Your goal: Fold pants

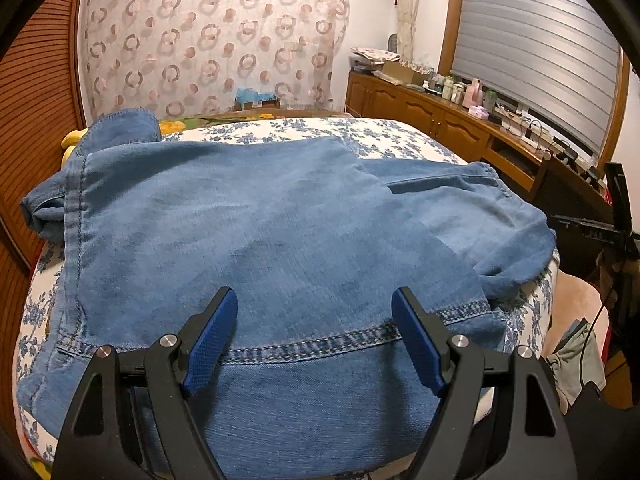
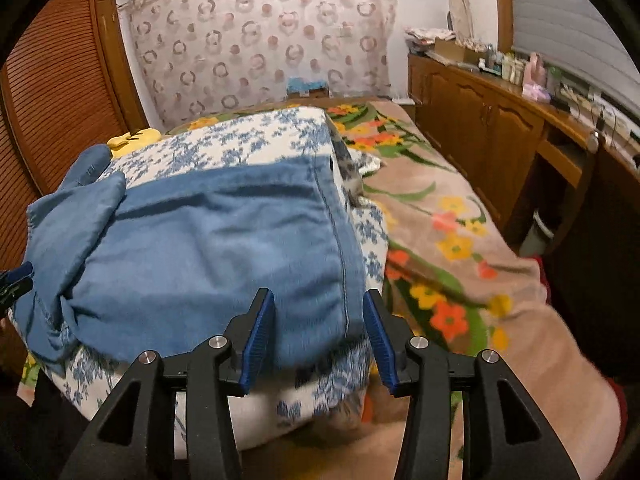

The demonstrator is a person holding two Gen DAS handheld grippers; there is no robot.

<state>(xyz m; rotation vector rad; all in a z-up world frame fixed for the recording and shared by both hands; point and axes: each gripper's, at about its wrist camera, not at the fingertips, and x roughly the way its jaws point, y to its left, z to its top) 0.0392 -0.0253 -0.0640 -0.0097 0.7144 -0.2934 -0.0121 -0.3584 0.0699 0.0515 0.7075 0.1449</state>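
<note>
Blue denim pants point(image 1: 256, 232) lie spread over a white cushion with blue flowers point(image 1: 384, 136). A stitched hem runs across the near edge. My left gripper point(image 1: 314, 300) is open, its blue pads just above the near hem, holding nothing. In the right wrist view the pants point(image 2: 208, 248) lie folded on the same cushion point(image 2: 256, 136). My right gripper point(image 2: 319, 300) is open, its jaws on either side of the near right corner of the cloth, not closed on it. The right gripper's body shows at the right edge of the left wrist view point(image 1: 612, 224).
The cushion rests on a bed with a floral blanket point(image 2: 452, 240). A wooden cabinet point(image 2: 488, 128) with bottles and boxes runs along the right. A louvred wooden door point(image 2: 60, 92) stands at the left. A patterned curtain point(image 1: 208, 40) hangs behind.
</note>
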